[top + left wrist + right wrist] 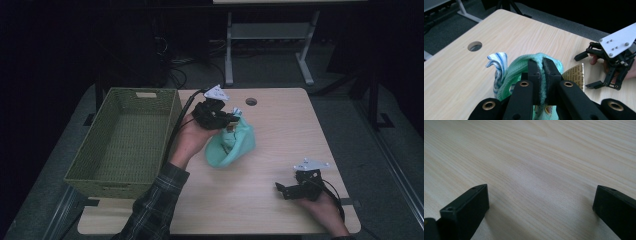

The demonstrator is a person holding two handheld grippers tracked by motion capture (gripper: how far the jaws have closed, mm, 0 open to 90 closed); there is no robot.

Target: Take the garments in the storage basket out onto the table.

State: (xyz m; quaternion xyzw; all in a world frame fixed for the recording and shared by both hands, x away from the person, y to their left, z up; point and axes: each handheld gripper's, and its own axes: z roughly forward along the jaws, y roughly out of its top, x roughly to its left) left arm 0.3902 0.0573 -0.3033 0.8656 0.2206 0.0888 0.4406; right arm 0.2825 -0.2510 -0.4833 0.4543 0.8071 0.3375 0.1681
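A: Pale wood-grain table (280,125), dark room behind. Status near edge?

B: Right gripper (292,189) low over bare tabletop at near right corner, jaws spread wide, nothing between them.

A: And the cloth?

B: Mint-green knitted cloth (235,145), bunched up, hanging in a loose pouch mid-table. White-and-blue striped tag or scrap (499,66) poking out at one side, brown printed label (575,75) at the other.

A: Counts?

B: One cloth, one basket, two grippers.

A: Grip?

B: Left gripper (541,72) clamped on a top fold of cloth, fabric pinched right between both jaws, rest drooping below toward tabletop. Well apart from right gripper.

A: Farther out?

B: Olive woven basket (125,140) at left edge of table, beside left hand (192,137). Round cable hole (251,101) near far edge.
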